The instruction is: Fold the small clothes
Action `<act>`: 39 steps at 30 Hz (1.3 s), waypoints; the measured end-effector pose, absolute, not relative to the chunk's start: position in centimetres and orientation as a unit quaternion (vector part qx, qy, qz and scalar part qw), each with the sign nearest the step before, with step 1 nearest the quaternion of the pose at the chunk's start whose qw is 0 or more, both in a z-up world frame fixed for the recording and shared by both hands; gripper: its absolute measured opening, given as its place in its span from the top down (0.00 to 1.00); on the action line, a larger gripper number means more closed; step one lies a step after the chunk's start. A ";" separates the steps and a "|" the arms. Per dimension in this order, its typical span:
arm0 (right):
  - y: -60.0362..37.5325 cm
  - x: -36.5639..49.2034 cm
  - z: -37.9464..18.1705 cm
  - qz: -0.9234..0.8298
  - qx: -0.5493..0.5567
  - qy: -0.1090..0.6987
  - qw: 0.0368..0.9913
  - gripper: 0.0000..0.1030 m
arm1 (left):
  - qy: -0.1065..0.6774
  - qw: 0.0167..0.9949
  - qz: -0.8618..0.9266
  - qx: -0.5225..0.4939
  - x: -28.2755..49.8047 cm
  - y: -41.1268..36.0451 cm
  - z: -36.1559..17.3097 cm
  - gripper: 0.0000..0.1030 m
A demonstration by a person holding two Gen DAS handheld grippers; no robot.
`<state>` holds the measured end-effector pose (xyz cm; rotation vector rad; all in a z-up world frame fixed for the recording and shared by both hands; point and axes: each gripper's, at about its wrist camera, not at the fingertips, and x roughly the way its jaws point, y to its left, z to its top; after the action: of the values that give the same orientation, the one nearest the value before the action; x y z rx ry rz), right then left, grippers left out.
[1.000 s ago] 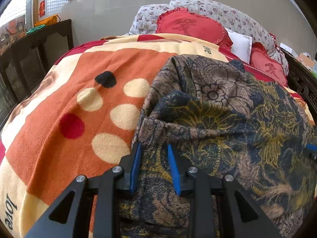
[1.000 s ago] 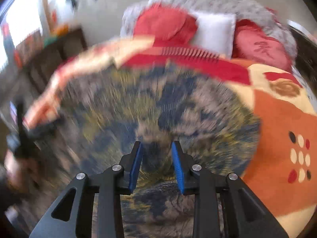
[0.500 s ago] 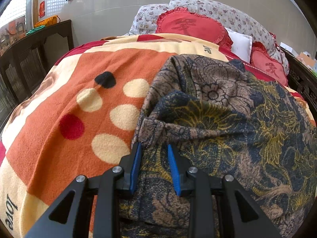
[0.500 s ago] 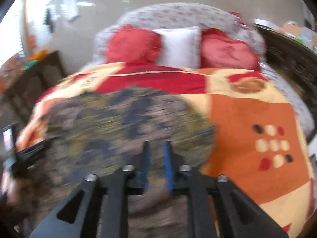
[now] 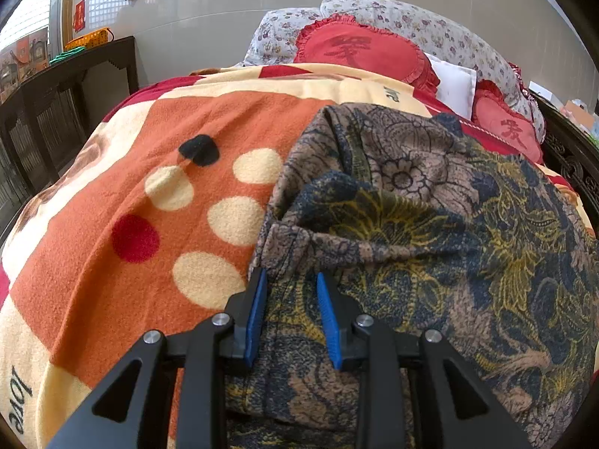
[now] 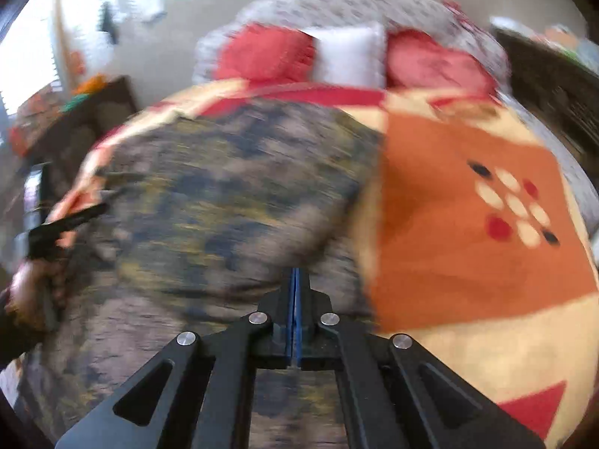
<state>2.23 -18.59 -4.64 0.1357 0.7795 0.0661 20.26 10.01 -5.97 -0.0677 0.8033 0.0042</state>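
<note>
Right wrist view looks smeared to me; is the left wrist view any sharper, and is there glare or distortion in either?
Left wrist view: sharp, the dark floral-patterned garment and orange dotted fleece blanket crisp, a small ceiling-light glint at top. Right wrist view: motion blur smears the garment and red cushions; only the right gripper stays sharp. Both show fisheye bulge and dark corners.

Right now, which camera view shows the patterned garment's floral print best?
The left wrist view: it is sharp, so the patterned garment shows its flowers and a fold of fabric between the left claw. The right wrist view is motion-blurred; there the print is only dark smears.
</note>
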 end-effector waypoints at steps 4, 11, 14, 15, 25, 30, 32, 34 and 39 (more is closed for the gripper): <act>-20.8 4.0 -8.1 -0.017 0.060 0.425 0.903 0.84 | 0.390 0.920 0.001 -0.035 20.3 10.0 -6.0 0.72; -21.6 2.9 -4.9 -0.068 0.085 0.408 0.906 0.82 | 0.391 0.920 0.003 -0.033 20.2 9.9 -6.0 0.72; -18.1 2.8 -2.9 -0.028 0.066 0.385 0.920 0.69 | 0.391 0.920 0.001 -0.036 20.2 10.0 -5.9 0.72; -17.3 2.7 -2.4 -0.026 0.068 0.375 0.924 0.59 | 0.391 0.920 0.001 -0.036 20.2 9.9 -5.9 0.72; -16.0 2.1 -2.1 -0.059 0.118 0.343 0.930 0.10 | 0.391 0.920 0.002 -0.034 20.2 9.9 -5.9 0.72; -12.3 4.8 -3.6 -0.042 0.058 0.384 0.921 0.11 | 0.391 0.919 -0.002 -0.041 20.2 10.0 -6.0 0.72; -11.4 6.4 -5.2 -0.049 0.023 0.406 0.912 0.12 | 0.391 0.919 -0.005 -0.046 20.2 10.1 -6.0 0.72; -13.3 7.9 -7.8 -0.081 0.051 0.458 0.884 0.09 | 0.391 0.919 -0.003 -0.044 20.2 10.1 -6.0 0.72; -13.6 7.0 -6.3 -0.101 0.079 0.448 0.885 0.07 | 0.392 0.919 -0.001 -0.039 20.3 10.2 -6.0 0.72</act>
<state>7.04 -13.57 -6.31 0.1637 0.9322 -0.2106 20.27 10.15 -6.03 -0.0801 0.8053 -0.0019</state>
